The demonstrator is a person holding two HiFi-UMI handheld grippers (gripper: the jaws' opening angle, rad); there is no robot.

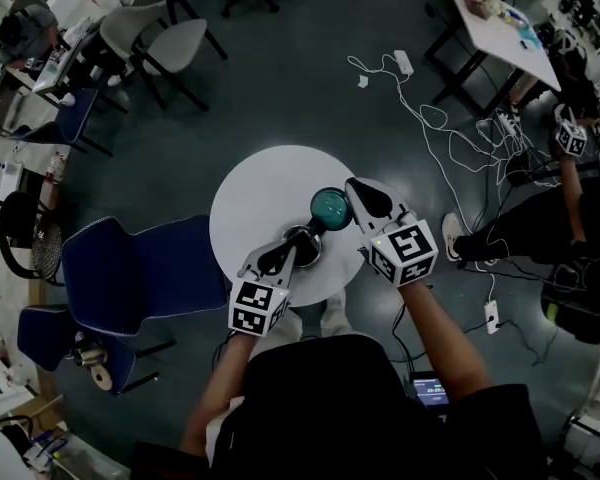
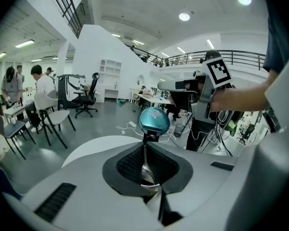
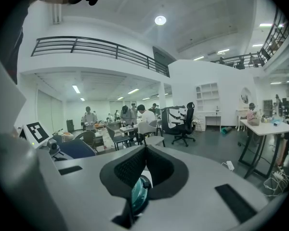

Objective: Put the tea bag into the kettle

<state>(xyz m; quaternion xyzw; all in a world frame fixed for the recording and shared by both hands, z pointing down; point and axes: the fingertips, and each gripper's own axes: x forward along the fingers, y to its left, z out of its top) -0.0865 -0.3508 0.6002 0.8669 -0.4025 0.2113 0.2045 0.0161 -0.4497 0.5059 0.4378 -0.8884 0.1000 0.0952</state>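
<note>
We see left claw (image 2: 145,150) clamped on kettle (image 1: 302,246) edge, right claw (image 3: 144,150) gripping teal lid (image 1: 330,206) at its 1 o'clock; tea bag unseen, likely light, limp: pinch the top.

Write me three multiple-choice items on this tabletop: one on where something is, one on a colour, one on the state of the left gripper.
1. Where does the kettle stand?
A. On the floor
B. On the round table
C. On a shelf

2. What colour is the domed object beside the kettle?
A. Red
B. Yellow
C. Teal

3. How do the jaws of the left gripper stand?
A. Closed on a thin metal part of the kettle
B. Wide apart with nothing between them
C. Out of sight in every view

Key: 1 B, since the head view shows it on the white tabletop. 2 C, since it is teal in all three views. 3 A, since the left gripper view shows a thin metal strip pinched between the pads.
</note>
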